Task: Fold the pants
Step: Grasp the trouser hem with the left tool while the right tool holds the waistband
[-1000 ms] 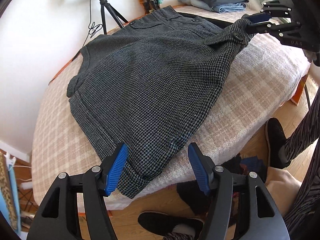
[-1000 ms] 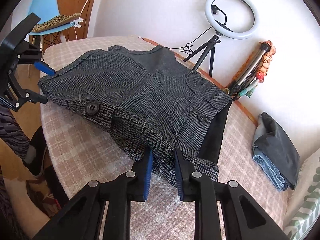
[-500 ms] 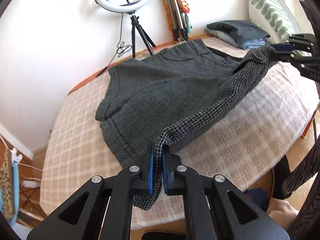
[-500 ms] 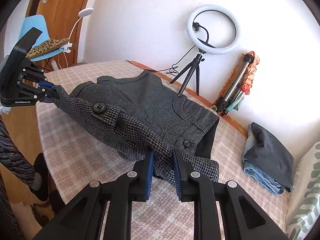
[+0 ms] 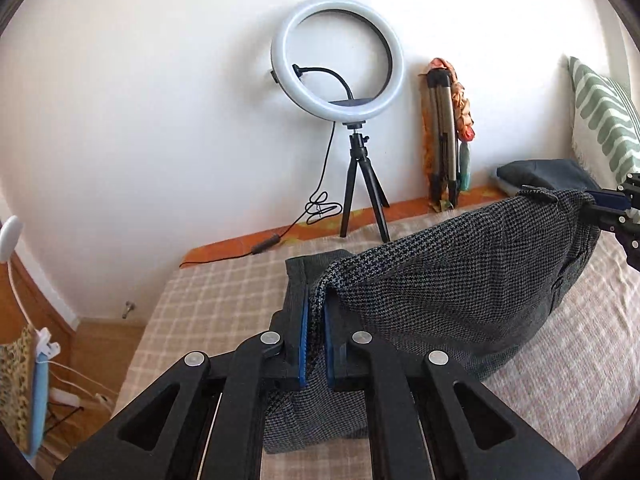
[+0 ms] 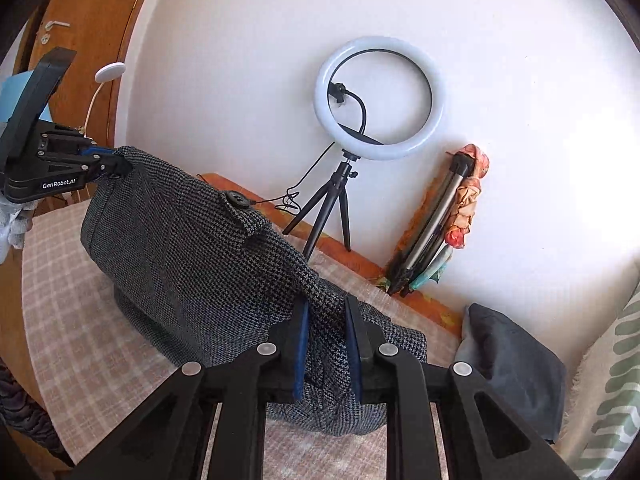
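The grey houndstooth pants point(image 5: 452, 280) hang lifted between my two grippers above the checked bedspread point(image 5: 216, 304). My left gripper point(image 5: 314, 320) is shut on the hem end of the fabric. My right gripper point(image 6: 326, 320) is shut on the waistband end of the pants point(image 6: 192, 256), near a black button point(image 6: 235, 199). The cloth droops and its lower edge touches the bed. My right gripper shows at the right edge of the left wrist view point(image 5: 616, 208). My left gripper shows at the left edge of the right wrist view point(image 6: 108, 160).
A ring light on a small tripod point(image 5: 352, 120) stands against the white wall. A folded tripod with a scarf point(image 5: 446, 136) leans beside it. Folded dark clothes point(image 6: 516, 364) and a green-striped pillow point(image 5: 604, 116) lie at the right. A wooden door point(image 6: 84, 36) is at the left.
My left gripper closed on the hem. Both grippers then lifted the pants off the bed, so the fabric now hangs stretched between them.
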`<state>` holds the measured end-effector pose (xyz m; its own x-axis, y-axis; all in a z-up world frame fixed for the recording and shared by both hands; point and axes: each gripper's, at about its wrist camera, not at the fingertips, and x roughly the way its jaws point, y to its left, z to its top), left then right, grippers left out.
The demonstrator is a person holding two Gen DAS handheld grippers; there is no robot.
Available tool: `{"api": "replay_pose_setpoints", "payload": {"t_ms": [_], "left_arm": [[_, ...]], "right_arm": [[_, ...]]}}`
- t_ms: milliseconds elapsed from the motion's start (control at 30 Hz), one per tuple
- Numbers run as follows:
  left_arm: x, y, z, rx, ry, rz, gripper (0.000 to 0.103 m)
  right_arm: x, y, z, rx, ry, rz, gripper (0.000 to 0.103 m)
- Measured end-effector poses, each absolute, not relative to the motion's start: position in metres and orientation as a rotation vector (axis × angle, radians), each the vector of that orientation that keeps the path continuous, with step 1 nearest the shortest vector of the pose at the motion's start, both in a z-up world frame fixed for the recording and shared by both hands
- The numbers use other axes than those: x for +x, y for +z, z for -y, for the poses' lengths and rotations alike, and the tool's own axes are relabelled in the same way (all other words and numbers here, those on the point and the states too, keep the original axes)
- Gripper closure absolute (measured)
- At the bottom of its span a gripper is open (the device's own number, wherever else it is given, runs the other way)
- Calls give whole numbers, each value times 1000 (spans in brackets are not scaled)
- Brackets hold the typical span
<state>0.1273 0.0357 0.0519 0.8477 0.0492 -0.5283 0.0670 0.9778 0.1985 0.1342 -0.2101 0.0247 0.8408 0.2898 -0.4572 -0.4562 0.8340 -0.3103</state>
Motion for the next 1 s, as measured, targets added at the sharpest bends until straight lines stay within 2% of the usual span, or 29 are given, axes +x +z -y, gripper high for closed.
{"api": "replay_pose_setpoints", "payload": {"t_ms": [233,500,767,1000], "left_arm": [[203,37,-30,240,18,-599,98],[275,-10,-19,321,23,-716,98],[312,-56,-17,369,27,-807,98],[325,-75,-20,373,22,-848,97]], "right_arm": [[211,13,208,-403,391,-499,88],[294,-30,205,-413,389,-648,88],[349,-83,203,-410,406,-780,89],[365,-99,200,-411,409,-818,88]]}}
